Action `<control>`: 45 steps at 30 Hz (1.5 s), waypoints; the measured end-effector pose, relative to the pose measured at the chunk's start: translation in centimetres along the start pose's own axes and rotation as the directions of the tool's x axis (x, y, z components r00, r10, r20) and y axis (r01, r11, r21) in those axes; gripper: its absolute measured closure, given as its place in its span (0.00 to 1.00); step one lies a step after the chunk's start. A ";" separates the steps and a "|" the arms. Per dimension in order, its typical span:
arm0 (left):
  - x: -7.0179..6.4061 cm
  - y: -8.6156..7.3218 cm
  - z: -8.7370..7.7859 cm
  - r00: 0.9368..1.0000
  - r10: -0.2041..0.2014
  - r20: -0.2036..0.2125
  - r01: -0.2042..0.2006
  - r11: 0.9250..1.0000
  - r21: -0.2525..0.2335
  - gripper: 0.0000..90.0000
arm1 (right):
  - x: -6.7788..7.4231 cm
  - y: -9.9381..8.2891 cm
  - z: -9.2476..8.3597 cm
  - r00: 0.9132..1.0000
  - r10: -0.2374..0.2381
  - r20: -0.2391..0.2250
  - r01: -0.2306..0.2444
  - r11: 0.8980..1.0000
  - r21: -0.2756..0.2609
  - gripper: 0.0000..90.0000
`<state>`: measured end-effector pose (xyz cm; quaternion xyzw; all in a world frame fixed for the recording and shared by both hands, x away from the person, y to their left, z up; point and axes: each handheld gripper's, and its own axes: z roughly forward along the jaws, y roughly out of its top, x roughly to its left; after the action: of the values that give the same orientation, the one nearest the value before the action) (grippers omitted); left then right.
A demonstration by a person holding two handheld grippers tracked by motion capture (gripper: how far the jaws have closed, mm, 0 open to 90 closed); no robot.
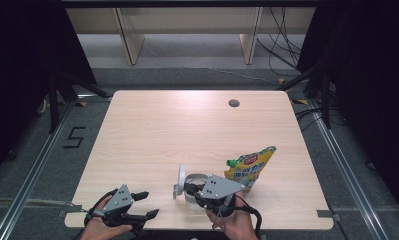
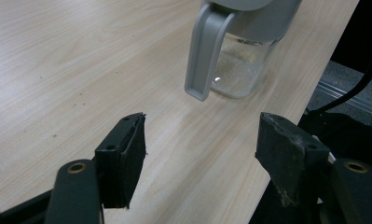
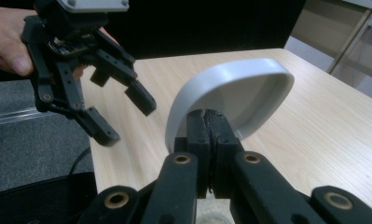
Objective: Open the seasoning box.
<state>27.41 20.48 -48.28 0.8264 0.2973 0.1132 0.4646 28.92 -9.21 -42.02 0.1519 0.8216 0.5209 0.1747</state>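
A clear glass jug (image 1: 196,189) with a grey handle (image 2: 204,51) stands near the table's front edge. Its grey lid (image 1: 181,176) is tipped up on edge. My right gripper (image 1: 188,187) is shut on the lower rim of the lid (image 3: 239,88), and in the right gripper view the jaws (image 3: 207,119) meet on it. At the front left of the table my left gripper (image 1: 149,203) stands open with nothing between its fingers, a short way left of the jug. In the left gripper view its jaws (image 2: 202,154) point toward the jug's glass body (image 2: 239,70).
A yellow pouch (image 1: 252,167) with a green cap stands just right of the jug. A small round grommet (image 1: 233,103) sits in the wooden table (image 1: 162,130) at the back right. The table's front edge runs close under both hands.
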 end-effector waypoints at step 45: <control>0.3 -0.5 0.5 1.000 -0.014 -0.014 0.014 1.000 0.026 0.34 | -6.7 -11.5 -13.5 0.936 0.264 0.233 -0.297 0.948 0.117 0.34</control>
<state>27.70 20.49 -49.01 0.8294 0.3077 0.1115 0.4527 28.10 -27.70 -46.22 0.3358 0.8048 0.4576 0.1738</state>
